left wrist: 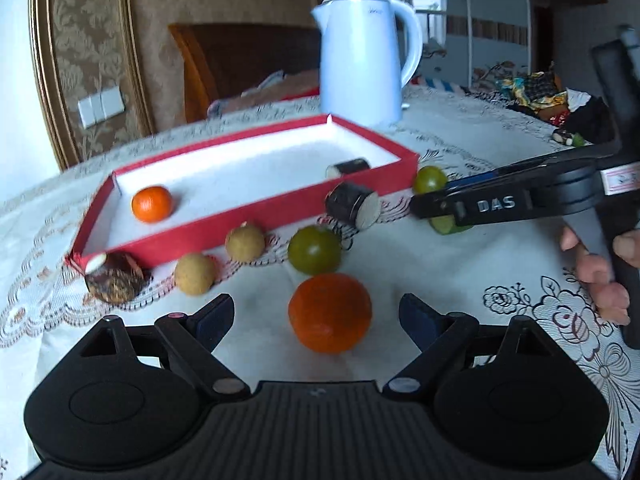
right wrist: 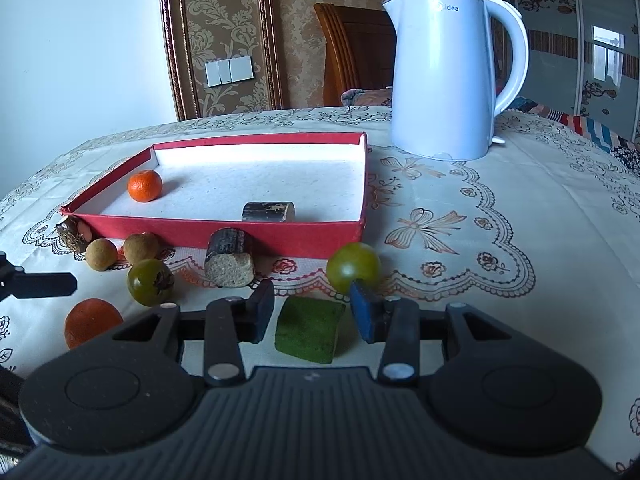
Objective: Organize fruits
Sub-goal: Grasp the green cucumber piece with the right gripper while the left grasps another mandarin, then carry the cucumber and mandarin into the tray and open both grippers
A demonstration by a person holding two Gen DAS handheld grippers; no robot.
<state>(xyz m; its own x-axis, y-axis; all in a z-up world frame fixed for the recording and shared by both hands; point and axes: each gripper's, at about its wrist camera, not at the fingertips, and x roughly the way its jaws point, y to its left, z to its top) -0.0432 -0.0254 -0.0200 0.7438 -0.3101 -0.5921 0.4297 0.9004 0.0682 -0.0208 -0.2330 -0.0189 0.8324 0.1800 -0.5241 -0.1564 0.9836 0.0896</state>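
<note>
My left gripper is open, and a big orange lies on the tablecloth between its fingers, untouched. My right gripper stands open around a green cucumber piece that rests on the cloth with a thin gap at each pad. The red tray holds a small orange and a dark sugarcane piece. In front of the tray lie another sugarcane piece, two green tomatoes, two longans and a water chestnut.
A white electric kettle stands behind the tray's right corner. A wooden chair is at the table's far side. Wrapped sweets and clutter sit at the far right. A person's hand holds the right gripper's handle.
</note>
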